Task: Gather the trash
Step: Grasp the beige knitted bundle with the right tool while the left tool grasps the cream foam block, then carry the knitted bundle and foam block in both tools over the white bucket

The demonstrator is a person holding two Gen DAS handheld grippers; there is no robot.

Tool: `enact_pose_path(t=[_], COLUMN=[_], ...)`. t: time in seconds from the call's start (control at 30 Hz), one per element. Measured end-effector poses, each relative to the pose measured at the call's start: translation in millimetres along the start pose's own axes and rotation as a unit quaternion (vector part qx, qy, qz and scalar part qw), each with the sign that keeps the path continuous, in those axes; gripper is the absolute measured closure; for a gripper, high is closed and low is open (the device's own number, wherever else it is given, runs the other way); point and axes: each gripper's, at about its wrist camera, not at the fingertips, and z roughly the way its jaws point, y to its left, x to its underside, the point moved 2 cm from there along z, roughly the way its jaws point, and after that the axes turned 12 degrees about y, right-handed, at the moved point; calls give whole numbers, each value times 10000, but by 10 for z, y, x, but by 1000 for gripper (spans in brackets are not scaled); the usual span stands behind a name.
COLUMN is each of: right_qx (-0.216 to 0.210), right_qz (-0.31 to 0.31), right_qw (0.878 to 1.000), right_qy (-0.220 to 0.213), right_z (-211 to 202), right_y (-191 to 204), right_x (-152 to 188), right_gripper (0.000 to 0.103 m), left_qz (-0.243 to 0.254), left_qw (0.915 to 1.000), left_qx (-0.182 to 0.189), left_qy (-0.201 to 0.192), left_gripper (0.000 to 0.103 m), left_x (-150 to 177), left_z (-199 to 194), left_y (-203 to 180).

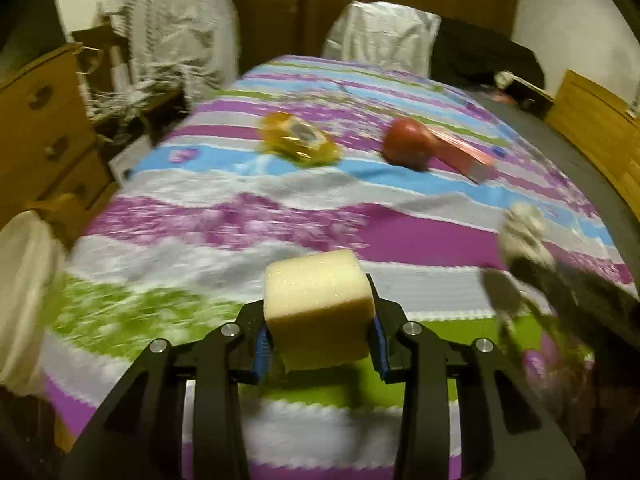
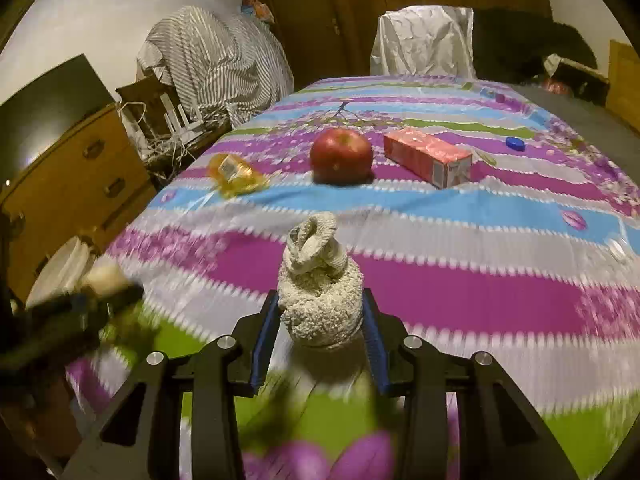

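Pink carton bears print too small to read.

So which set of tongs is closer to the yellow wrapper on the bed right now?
Probably left. The yellow wrapper lies far left on the bed; the left tongs, holding a sponge, are on that side, the right tongs, holding a rolled cloth, further right.
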Motion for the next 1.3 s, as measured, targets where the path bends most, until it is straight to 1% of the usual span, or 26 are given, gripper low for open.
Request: enact_pose_path(t=[0.07,0.13,0.17,0.2,0.3,0.43,0.53,0.67,0.73,0.83,0.93,1.1,1.2,1.3], right_qx=[93,220,367,412,437,474,560,537,485,308,159,-286,-514,-700], right_qz=[14,9,-40,-58,-4,-18,-88,-112,-134,-264,-565,-1204,-1596,-1917], right_qw=[9999,9997,9992,9990,9989,9984,9970,9955,9952,9952,9936,9870,9808,9748], right_qy=[-51,-114,-156,-159,-183,-304,-528,-779,-838,-886,-966,-1026,-993,-900], right_z=[-96,-175,-221,-238,-321,-470,-627,-798,-836,-861,-875,-861,-802,-697], right_y=[113,220,291,320,390,493,597,766,836,1050,1377,2110,2602,3077], right_x=[162,300,371,404,496,528,499,437,383,255,88,-331,-564,-793], right_gripper=[61,61,61,61,61,61,61,61,61,61,61,61,61,61], left_qz=[-77,-128,-143,-158,-147,-157,-195,-276,-312,-464,-633,-907,-1106,-1293], left_qw=[9995,9985,9981,9975,9957,9949,9942,9923,9904,9878,9842,9752,9676,9616], left_qx=[-292,-482,-538,-621,-799,-827,-836,-898,-982,-1058,-1202,-1517,-1773,-1965], left_qy=[-136,-229,-259,-303,-446,-549,-649,-811,-926,-1040,-1138,-1331,-1415,-1412], left_gripper=[66,66,66,66,66,66,66,65,65,64,64,64,64,64], left_x=[32,57,63,74,133,188,203,201,186,135,58,-75,-132,-175], left_z=[-101,-183,-219,-257,-372,-481,-566,-698,-778,-876,-985,-1225,-1371,-1472], left_y=[94,166,194,217,267,293,333,430,508,685,947,1495,1879,2275])
